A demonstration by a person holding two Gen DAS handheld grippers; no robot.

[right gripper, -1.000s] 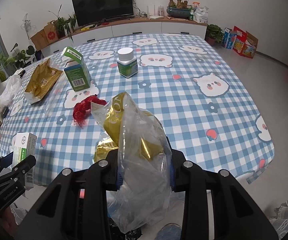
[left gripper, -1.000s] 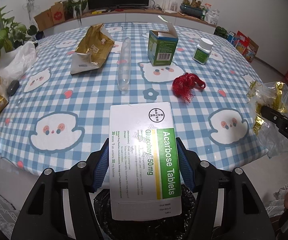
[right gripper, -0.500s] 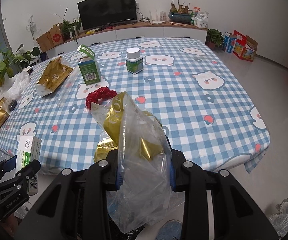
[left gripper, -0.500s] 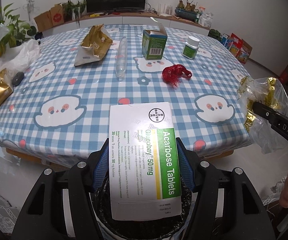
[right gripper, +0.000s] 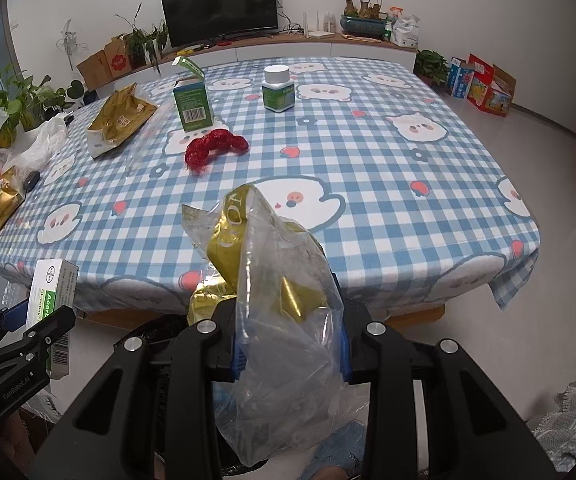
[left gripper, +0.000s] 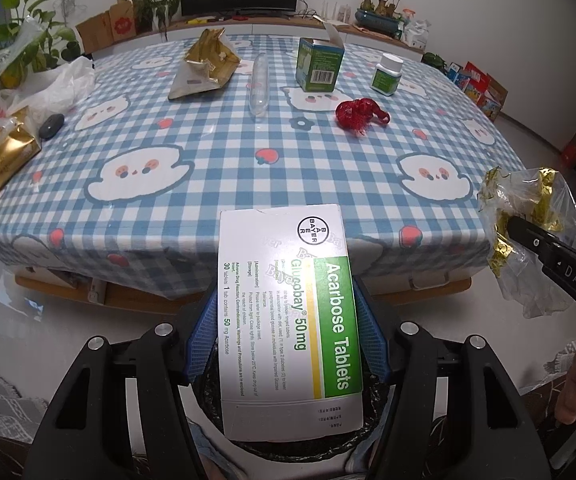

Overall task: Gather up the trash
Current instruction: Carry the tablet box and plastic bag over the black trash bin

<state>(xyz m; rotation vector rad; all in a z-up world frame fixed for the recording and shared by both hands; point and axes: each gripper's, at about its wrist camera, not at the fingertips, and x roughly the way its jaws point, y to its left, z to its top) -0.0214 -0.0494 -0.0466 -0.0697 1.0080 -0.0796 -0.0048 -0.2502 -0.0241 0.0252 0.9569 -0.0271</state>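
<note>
Left gripper (left gripper: pixel 285 344) pinching the Acarbose tablet box (left gripper: pixel 288 320), now right over the black-lined bin (left gripper: pixel 288 440) instead of over the tablecloth edge like a second ago. Right gripper (right gripper: pixel 288 344) clamped on the clear plastic bag with gold wrappers (right gripper: pixel 279 300), also pulled back off the table (right gripper: pixel 368 184). Looks ready to drop both. Farther out, still waiting: red mesh netting (left gripper: pixel 358 114), green carton (left gripper: pixel 320 65), pill bottle (left gripper: pixel 386 74), gold foil bag (left gripper: pixel 205 64).
</note>
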